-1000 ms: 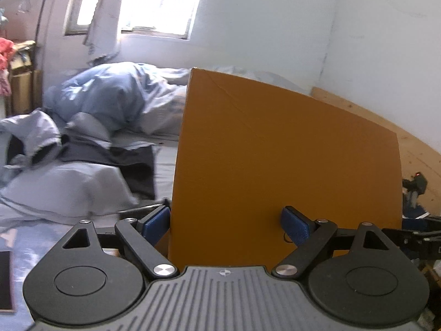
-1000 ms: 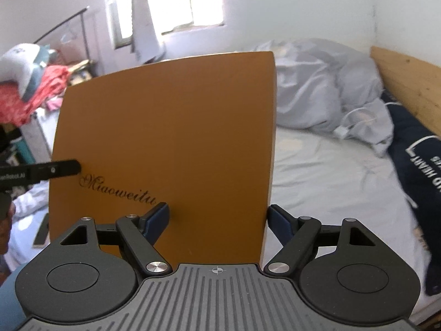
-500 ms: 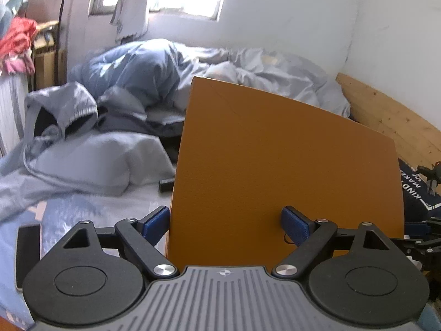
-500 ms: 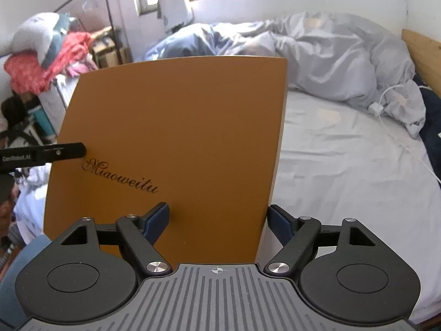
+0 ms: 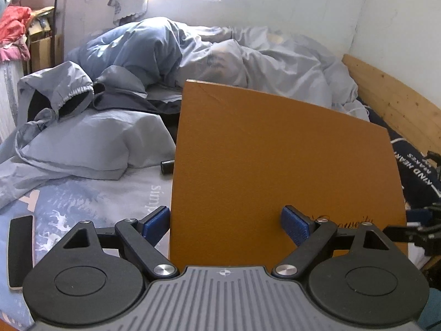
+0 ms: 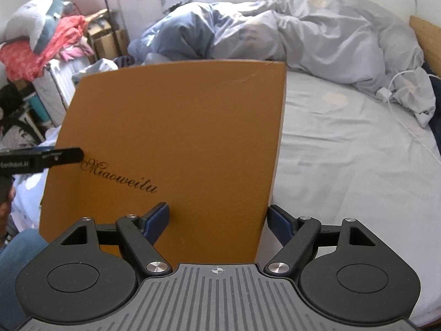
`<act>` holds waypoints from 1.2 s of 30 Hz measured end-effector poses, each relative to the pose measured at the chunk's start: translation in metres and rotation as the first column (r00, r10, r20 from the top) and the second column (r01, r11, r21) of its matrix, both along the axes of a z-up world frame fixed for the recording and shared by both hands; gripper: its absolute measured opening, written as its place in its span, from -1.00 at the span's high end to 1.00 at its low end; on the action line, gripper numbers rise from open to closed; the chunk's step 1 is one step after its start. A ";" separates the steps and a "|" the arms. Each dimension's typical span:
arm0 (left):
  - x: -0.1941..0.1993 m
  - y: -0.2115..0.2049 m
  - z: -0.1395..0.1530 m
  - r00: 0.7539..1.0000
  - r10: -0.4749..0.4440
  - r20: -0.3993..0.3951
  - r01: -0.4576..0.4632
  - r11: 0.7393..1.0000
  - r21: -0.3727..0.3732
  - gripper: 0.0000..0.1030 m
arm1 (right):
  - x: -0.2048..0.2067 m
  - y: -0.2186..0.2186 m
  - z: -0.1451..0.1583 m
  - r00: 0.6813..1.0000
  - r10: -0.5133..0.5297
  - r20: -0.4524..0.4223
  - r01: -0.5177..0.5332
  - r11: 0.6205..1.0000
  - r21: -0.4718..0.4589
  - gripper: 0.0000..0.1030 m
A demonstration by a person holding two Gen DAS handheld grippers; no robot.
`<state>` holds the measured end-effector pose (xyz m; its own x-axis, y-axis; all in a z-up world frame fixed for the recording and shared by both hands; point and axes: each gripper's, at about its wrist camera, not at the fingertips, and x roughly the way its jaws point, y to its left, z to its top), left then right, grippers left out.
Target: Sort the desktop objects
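Your left gripper (image 5: 224, 222) & right gripper (image 6: 217, 219), fingers spread, each straddle an orange mat (image 5: 278, 171) edge; grip unclear. Bed (image 6: 344, 149) at 12 o'clock.

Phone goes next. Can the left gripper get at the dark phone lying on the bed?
Probably not yet: the way to the dark phone looks unobstructed, but the orange mat lies across the left gripper and would come along.

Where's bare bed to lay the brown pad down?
Bare sheet right of the pad, bordered by the rumpled duvet at the head and the white cable at right. Left of the pad is crowded: pillow, jacket, small black cylinder, phone.
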<state>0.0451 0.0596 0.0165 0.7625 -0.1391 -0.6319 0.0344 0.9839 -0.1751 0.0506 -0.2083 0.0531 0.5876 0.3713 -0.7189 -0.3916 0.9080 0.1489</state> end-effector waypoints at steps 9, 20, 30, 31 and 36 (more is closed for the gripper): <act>0.024 0.007 -0.017 0.999 0.015 -0.052 -0.016 1.000 -0.003 -0.66 | 0.006 0.000 -0.043 0.999 0.004 -0.047 -0.004 1.000 0.002 -0.56; 0.029 0.002 -0.032 0.995 -0.012 -0.096 0.013 1.000 0.019 -0.69 | 0.009 0.004 -0.060 0.997 0.008 -0.076 -0.009 1.000 -0.006 -0.56; 0.023 0.009 -0.034 0.993 0.000 -0.116 0.003 1.000 0.028 -0.66 | 0.010 0.007 -0.076 0.995 0.012 -0.099 -0.013 1.000 -0.013 -0.56; 0.023 0.008 -0.034 0.993 0.000 -0.115 0.003 1.000 0.028 -0.66 | 0.022 0.005 -0.067 0.995 0.013 -0.104 -0.015 1.000 -0.012 -0.56; 0.026 0.010 -0.040 0.993 -0.003 -0.120 0.006 1.000 0.022 -0.66 | 0.021 0.008 -0.066 0.995 0.019 -0.098 -0.021 1.000 -0.023 -0.57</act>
<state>0.0708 0.0694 -0.0230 0.6806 -0.1272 -0.7216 0.0190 0.9875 -0.1562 0.0721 -0.2006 -0.0130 0.5069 0.3646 -0.7811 -0.3946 0.9038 0.1658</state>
